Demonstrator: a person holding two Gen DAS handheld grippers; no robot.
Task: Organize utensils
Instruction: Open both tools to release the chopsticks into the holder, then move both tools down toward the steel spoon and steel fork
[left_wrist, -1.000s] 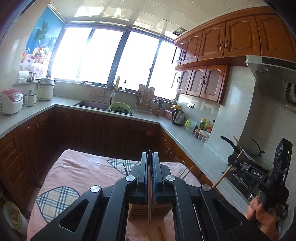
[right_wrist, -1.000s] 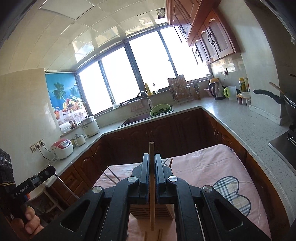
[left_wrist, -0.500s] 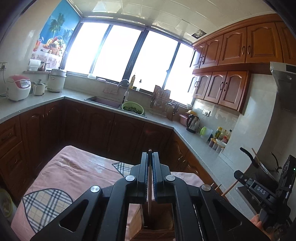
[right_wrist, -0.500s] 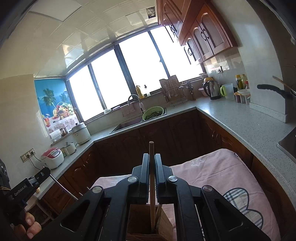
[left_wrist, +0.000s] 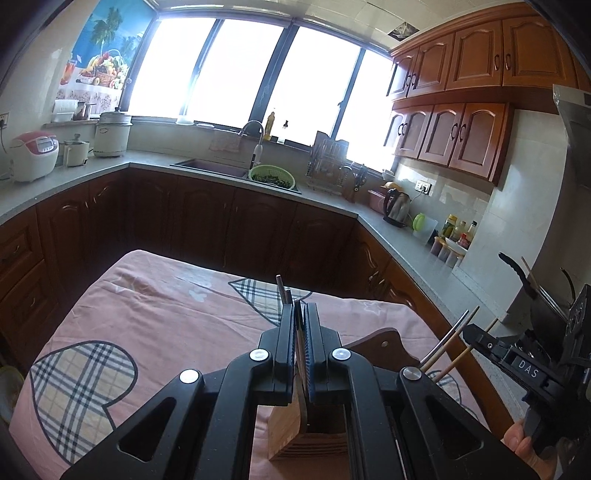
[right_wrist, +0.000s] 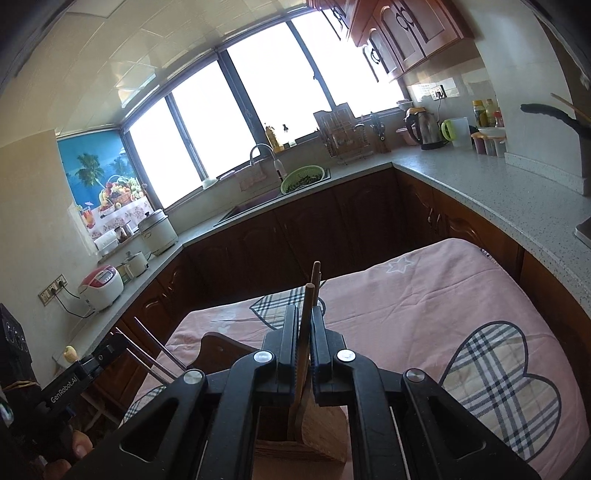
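Jaws of the left gripper (left_wrist: 301, 325) stand a sliver apart, a dark chopstick (left_wrist: 300, 354) between them; whether they still pinch it I cannot tell. Its lower end goes down into the wooden holder (left_wrist: 291, 424) on the pink cloth (left_wrist: 166, 314), near edge of the bench. Two more stick tips (left_wrist: 282, 291) rise just beyond the fingers.

Jaws of the right gripper (right_wrist: 304, 325) likewise slightly parted around a brown chopstick (right_wrist: 306, 314), tilted a little, lower end inside the holder (right_wrist: 317, 432); grip uncertain. A second stick (right_wrist: 316, 280) shows behind it.

Seen from the left camera, the right unit (left_wrist: 524, 365) sits near right with chopsticks (left_wrist: 447, 343) sticking out beside it. A dark board (right_wrist: 218, 345) lies left of the holder. Sink (left_wrist: 210, 166) far, under the windows.
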